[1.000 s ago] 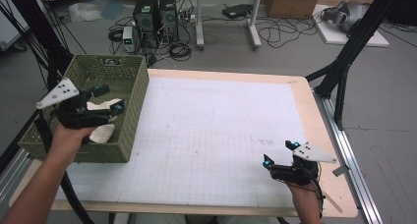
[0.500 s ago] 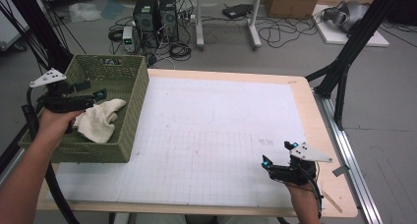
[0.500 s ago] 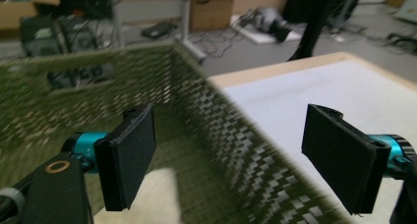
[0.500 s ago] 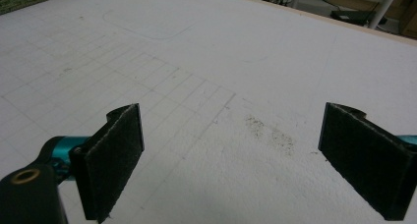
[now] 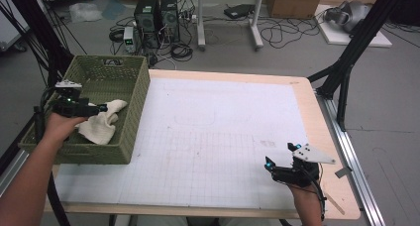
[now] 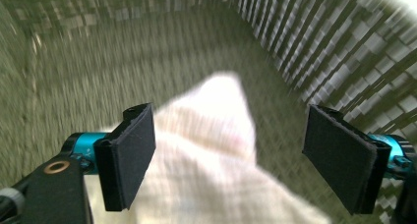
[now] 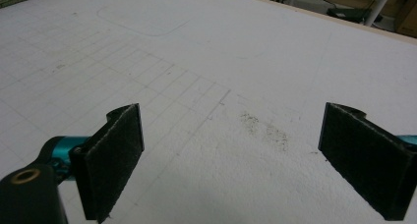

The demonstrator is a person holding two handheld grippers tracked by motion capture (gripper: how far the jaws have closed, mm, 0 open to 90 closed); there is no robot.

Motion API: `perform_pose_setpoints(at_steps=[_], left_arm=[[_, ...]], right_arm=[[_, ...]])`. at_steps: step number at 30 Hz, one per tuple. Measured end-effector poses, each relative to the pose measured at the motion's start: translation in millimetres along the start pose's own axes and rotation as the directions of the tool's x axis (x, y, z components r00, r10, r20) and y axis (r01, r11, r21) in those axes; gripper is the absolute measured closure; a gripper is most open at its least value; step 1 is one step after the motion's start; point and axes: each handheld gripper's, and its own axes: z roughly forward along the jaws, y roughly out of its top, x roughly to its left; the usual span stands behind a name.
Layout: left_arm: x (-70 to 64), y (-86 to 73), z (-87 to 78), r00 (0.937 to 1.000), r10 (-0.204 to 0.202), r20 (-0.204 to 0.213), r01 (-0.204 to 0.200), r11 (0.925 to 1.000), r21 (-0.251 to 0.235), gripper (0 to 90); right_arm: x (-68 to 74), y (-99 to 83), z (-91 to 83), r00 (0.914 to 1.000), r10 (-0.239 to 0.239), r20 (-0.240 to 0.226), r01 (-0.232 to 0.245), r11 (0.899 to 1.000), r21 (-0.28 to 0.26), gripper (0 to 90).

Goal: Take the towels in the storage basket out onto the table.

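High view, left claw [image 5: 94, 107] over cloth [image 5: 101, 124] — basket [image 5: 133, 112]

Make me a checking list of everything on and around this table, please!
Surface: white gridded mat on a wooden table, faint smudge near the front right.
Job's things: cream cloth inside the green basket.
Clutter: nothing seen.
Grippers: left gripper open, above the cloth; right gripper open, above bare mat.
Cables: tangled leads on the floor.
Surroundings: computer towers, cardboard boxes.
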Motion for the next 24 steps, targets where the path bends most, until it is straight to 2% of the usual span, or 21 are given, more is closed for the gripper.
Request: perform_pose_setpoints(at_steps=[1,2,3,5,6,7,10,11,12,13,14,15,16,19,24], left_arm=[[0.0,0.0,0.0,1.0000,0.000,0.000,0.000,1.0000,0.000,21.3],[-0.6,-1.1,7.6,1.0000,0.005,-0.003,-0.005,0.9980,0.063,21.9],[-0.6,-1.1,7.6,1.0000,0.005,-0.003,-0.005,0.9980,0.063,22.3],[-3.3,-1.7,17.0,0.9995,0.024,-0.019,-0.021,0.9903,0.138,23.5],[-4.3,-2.4,19.8,0.9991,0.033,-0.027,-0.028,0.9867,0.160,23.8],[-4.3,-2.4,19.8,0.9991,0.033,-0.027,-0.028,0.9867,0.160,24.0],[-4.5,-4.8,26.2,0.9973,0.057,-0.045,-0.046,0.9741,0.221,24.5],[-4.3,-6.7,30.3,0.9970,0.060,-0.049,-0.045,0.9636,0.263,24.8],[-4.3,-6.7,30.3,0.9970,0.060,-0.049,-0.045,0.9636,0.263,25.2],[-5.1,-9.8,36.8,0.9959,0.077,-0.048,-0.057,0.9417,0.332,26.0],[-5.1,-9.8,36.8,0.9959,0.077,-0.048,-0.057,0.9417,0.332,26.8],[-5.5,-10.9,39.4,0.9953,0.085,-0.047,-0.063,0.9328,0.355,27.5],[-5.7,-11.5,41.0,0.9948,0.090,-0.047,-0.067,0.9279,0.367,29.6],[-5.6,-12.0,41.9,0.9953,0.086,-0.045,-0.063,0.9241,0.377,38.0],[-7.6,-10.8,39.5,0.9947,0.095,-0.037,-0.074,0.9214,0.382,62.7]], right_arm=[[-0.3,-0.2,0.0,1.0000,-0.004,0.000,0.004,1.000,0.001,9.1],[-0.3,-0.3,0.1,1.0000,-0.003,-0.001,0.003,1.000,0.002,9.1],[-0.3,-0.3,0.1,1.0000,-0.003,-0.001,0.003,1.000,0.002,9.1],[-0.7,-0.7,-0.2,1.0000,0.000,0.003,0.000,1.000,0.007,9.1],[-1.1,-0.8,-0.2,1.0000,0.000,0.004,0.000,1.000,0.006,9.1],[-1.5,-1.0,-0.1,1.0000,-0.003,0.006,0.003,1.000,0.005,9.1],[-1.4,-1.3,0.0,1.0000,0.003,0.005,-0.003,1.000,0.008,9.1],[-1.3,-1.4,-0.1,1.0000,0.004,0.004,-0.004,1.000,0.011,9.1],[-1.3,-1.4,-0.1,1.0000,0.004,0.004,-0.004,1.000,0.011,9.1],[-1.5,-1.5,-0.2,1.0000,0.001,0.005,-0.001,1.000,0.012,9.1],[-1.5,-1.5,-0.2,1.0000,0.001,0.005,-0.001,1.000,0.012,9.1],[-2.1,-1.7,-0.1,1.0000,-0.003,0.007,0.003,1.000,0.010,9.1],[-2.3,-1.9,0.0,1.0000,-0.002,0.008,0.002,1.000,0.010,9.1],[-2.0,-1.8,-0.6,0.9999,0.001,0.010,-0.001,1.000,0.011,9.1],[-1.8,-2.0,-0.9,0.9999,0.002,0.014,-0.002,1.000,0.010,9.2]])
